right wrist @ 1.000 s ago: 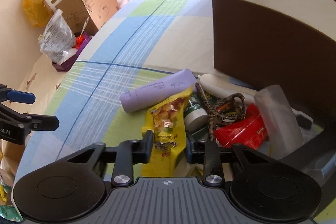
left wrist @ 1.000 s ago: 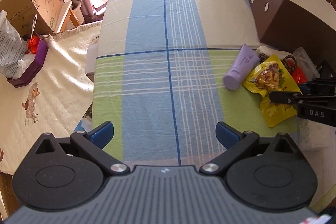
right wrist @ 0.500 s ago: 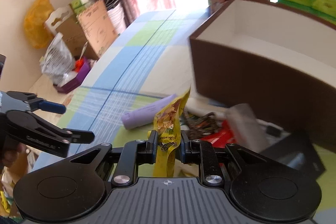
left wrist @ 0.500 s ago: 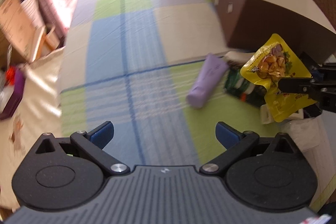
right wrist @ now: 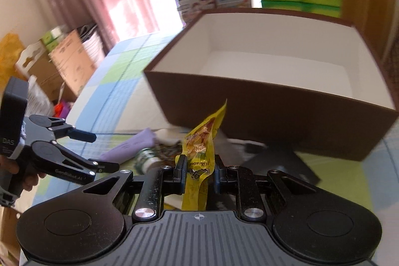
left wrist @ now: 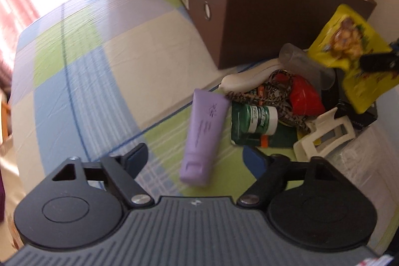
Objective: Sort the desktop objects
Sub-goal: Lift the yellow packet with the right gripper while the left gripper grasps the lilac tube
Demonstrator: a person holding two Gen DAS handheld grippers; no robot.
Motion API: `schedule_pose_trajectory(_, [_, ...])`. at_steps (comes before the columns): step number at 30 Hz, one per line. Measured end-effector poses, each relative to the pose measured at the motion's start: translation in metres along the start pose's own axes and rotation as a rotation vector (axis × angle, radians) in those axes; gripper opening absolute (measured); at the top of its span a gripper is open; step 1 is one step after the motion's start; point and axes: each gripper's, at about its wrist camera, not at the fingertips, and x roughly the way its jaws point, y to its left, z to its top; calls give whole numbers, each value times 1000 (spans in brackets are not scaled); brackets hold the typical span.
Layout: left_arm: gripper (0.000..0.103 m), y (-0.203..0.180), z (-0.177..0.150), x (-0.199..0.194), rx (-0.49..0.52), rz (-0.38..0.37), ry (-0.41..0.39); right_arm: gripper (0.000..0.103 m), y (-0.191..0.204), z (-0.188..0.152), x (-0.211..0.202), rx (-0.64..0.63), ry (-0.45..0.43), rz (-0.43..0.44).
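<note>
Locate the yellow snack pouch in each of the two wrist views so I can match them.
Left wrist view: the yellow snack pouch hangs at the right edge, lifted above the clutter, pinched by the right gripper.
Right wrist view: the pouch stands at bottom centre, clamped between the right gripper's fingers.
Shared landmark: the brown box just behind the pouch, and the purple tube.

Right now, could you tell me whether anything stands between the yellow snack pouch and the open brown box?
Nothing visible does. The yellow snack pouch, clamped in the right gripper, hangs just short of the brown box's near wall; the box looks empty.
</note>
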Motion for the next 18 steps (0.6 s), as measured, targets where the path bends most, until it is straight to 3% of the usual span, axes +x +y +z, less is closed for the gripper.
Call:
schedule_pose_trajectory(5, [56,1,10,19,72,-23,28,17,-19,-4,-17,48,-16,-36])
schedule_pose_trajectory(7, [43,1,11,23,90,-34,44,17,-25,-6,-23,60,-21,-50])
schedule_pose_trajectory(10, [37,1,8,26,97,-49,51,17,-35,-8,-31,85,-26,-65])
schedule_pose_trajectory(11, [29,1,6,24,96,-61,49,17,-38,-9,-33,92,-27,-68])
schedule_pose_trajectory(18, [27,-5,-12,11,21,-45,39,17,-55,-14,-51,107,-36,-71])
